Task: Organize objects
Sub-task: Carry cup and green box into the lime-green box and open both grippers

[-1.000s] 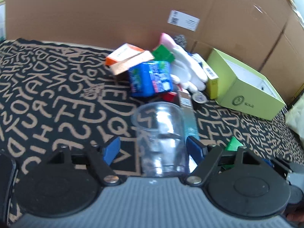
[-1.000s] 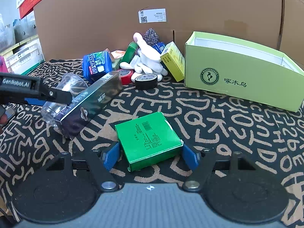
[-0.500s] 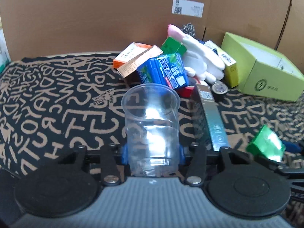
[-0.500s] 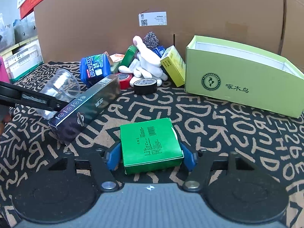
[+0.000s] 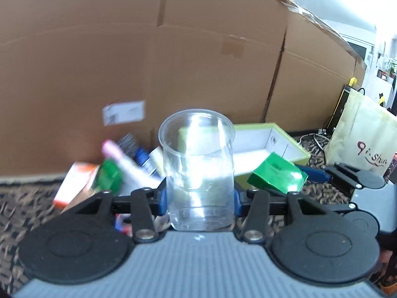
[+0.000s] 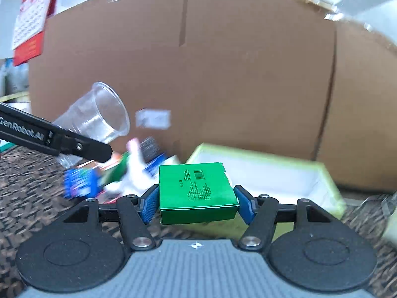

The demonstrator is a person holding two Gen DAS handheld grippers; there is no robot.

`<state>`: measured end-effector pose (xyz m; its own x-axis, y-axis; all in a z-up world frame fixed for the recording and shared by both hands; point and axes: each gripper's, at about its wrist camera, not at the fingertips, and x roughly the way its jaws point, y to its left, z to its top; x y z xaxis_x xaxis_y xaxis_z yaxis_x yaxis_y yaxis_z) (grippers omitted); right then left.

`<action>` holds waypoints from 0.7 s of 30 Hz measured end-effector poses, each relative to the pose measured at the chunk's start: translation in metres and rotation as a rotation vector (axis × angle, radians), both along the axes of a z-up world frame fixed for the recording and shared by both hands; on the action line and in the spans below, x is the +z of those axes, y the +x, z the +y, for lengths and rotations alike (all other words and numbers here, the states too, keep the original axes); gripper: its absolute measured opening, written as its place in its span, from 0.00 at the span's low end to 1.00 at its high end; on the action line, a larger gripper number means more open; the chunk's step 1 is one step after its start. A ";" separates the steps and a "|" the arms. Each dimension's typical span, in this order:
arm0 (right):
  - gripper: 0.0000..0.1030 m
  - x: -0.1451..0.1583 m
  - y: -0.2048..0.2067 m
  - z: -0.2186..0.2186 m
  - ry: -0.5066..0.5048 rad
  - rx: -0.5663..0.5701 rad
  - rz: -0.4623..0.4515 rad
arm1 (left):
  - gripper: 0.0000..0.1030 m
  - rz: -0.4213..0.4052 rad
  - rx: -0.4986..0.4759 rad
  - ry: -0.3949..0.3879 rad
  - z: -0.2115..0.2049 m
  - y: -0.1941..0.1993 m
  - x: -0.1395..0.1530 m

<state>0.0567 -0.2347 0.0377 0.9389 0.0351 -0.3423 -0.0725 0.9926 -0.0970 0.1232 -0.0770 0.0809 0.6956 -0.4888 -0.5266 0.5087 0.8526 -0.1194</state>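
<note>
A clear plastic cup (image 5: 197, 171) is pinched near its base between the blue pads (image 5: 162, 197) of the left hand-held gripper (image 5: 198, 198), and it is held upright and raised above the patterned surface (image 5: 27, 198). In the right wrist view the same cup (image 6: 95, 118) is seen tilted, with its open mouth turned toward the cardboard wall (image 6: 223, 74), and the black finger of the left hand-held gripper (image 6: 54, 136) is laid across it. A green box (image 6: 197, 192) is clamped flat between the blue pads (image 6: 150, 204) of the right hand-held gripper (image 6: 197, 204), its printed face and barcode turned upward, and it is held clear of the surface. In the left wrist view this green box (image 5: 278, 176) is seen to the right of the cup, in front of an open lime-green box (image 5: 280, 141) with a white inside. That open box (image 6: 268, 176) is set on the surface against the cardboard wall, just behind the held green box. To the left of it a blurred pile of small items (image 5: 116, 168) is gathered, among them an orange-and-white carton (image 5: 74, 186) and a white glove (image 6: 134, 171). A cream shopping bag (image 5: 359, 144) is stood at the far right, beyond the open box.
</note>
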 end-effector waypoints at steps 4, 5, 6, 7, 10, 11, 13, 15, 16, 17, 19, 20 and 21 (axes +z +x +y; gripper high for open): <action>0.66 0.009 0.035 -0.024 -0.030 -0.072 -0.012 | 0.45 0.045 -0.025 -0.025 -0.045 0.044 -0.001; 0.66 0.009 0.045 -0.030 -0.035 -0.089 -0.004 | 0.45 0.050 -0.022 -0.018 -0.058 0.056 -0.004; 0.66 0.007 0.056 -0.035 -0.036 -0.104 0.010 | 0.45 0.055 -0.026 -0.007 -0.069 0.067 -0.009; 0.66 0.004 0.067 -0.041 -0.032 -0.117 0.025 | 0.45 0.057 -0.031 0.009 -0.081 0.078 -0.013; 0.66 -0.008 0.101 -0.059 -0.012 -0.151 0.083 | 0.45 0.075 -0.040 0.054 -0.108 0.106 -0.033; 0.66 -0.014 0.113 -0.066 0.006 -0.163 0.107 | 0.45 0.087 -0.039 0.064 -0.115 0.114 -0.039; 0.66 -0.024 0.132 -0.079 0.049 -0.176 0.152 | 0.45 0.102 -0.039 0.081 -0.126 0.126 -0.050; 0.66 -0.034 0.147 -0.089 0.092 -0.185 0.191 | 0.45 0.110 -0.039 0.100 -0.133 0.136 -0.061; 0.67 -0.038 0.153 -0.094 0.107 -0.188 0.203 | 0.46 0.112 -0.042 0.104 -0.135 0.141 -0.067; 0.69 -0.042 0.159 -0.097 0.117 -0.190 0.215 | 0.48 0.109 -0.055 0.097 -0.136 0.144 -0.071; 0.71 -0.049 0.168 -0.100 0.101 -0.193 0.237 | 0.88 0.113 -0.093 0.055 -0.133 0.147 -0.078; 0.76 -0.052 0.171 -0.101 0.075 -0.203 0.250 | 0.95 0.116 -0.076 0.035 -0.129 0.148 -0.079; 0.77 -0.053 0.171 -0.102 0.066 -0.201 0.257 | 1.00 0.113 -0.069 0.000 -0.124 0.145 -0.077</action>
